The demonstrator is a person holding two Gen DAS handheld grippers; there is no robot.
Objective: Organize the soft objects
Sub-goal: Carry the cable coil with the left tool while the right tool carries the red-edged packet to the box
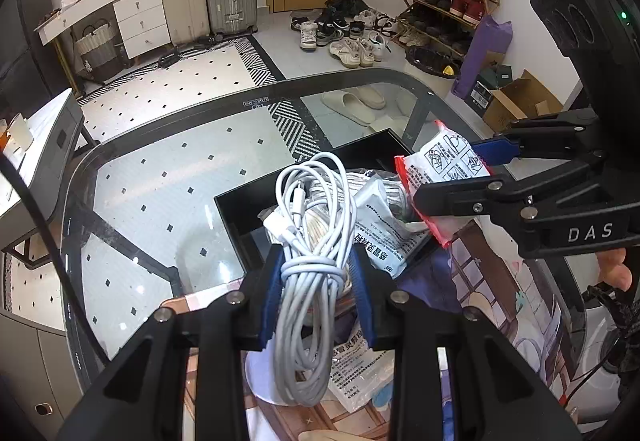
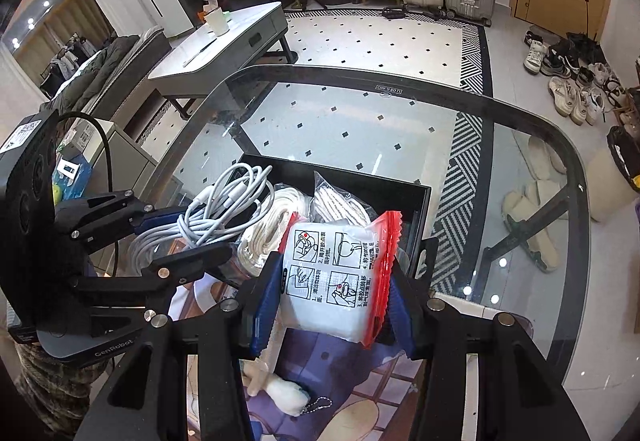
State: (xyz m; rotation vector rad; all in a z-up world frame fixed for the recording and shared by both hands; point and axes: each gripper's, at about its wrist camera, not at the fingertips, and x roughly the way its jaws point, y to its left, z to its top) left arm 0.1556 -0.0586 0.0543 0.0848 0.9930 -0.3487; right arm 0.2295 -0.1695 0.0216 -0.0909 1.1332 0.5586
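My left gripper (image 1: 316, 277) is shut on a coiled white cable bundle (image 1: 308, 241) and holds it over the near edge of a black tray (image 1: 232, 209); the bundle also shows in the right wrist view (image 2: 216, 209). My right gripper (image 2: 332, 281) is shut on a white packet with red edges (image 2: 340, 273) and holds it above the tray (image 2: 416, 197); the packet also shows in the left wrist view (image 1: 440, 169). The tray holds bagged white rope coils (image 2: 276, 217) and a white printed pouch (image 1: 392, 241).
The tray stands on a glass table (image 1: 160, 201) beside a purple illustrated mat (image 2: 340, 381). A white plush keychain (image 2: 284, 393) and another printed pouch (image 1: 360, 373) lie on the mat. Shoes, suitcases, a dresser and a low grey table stand around on the floor.
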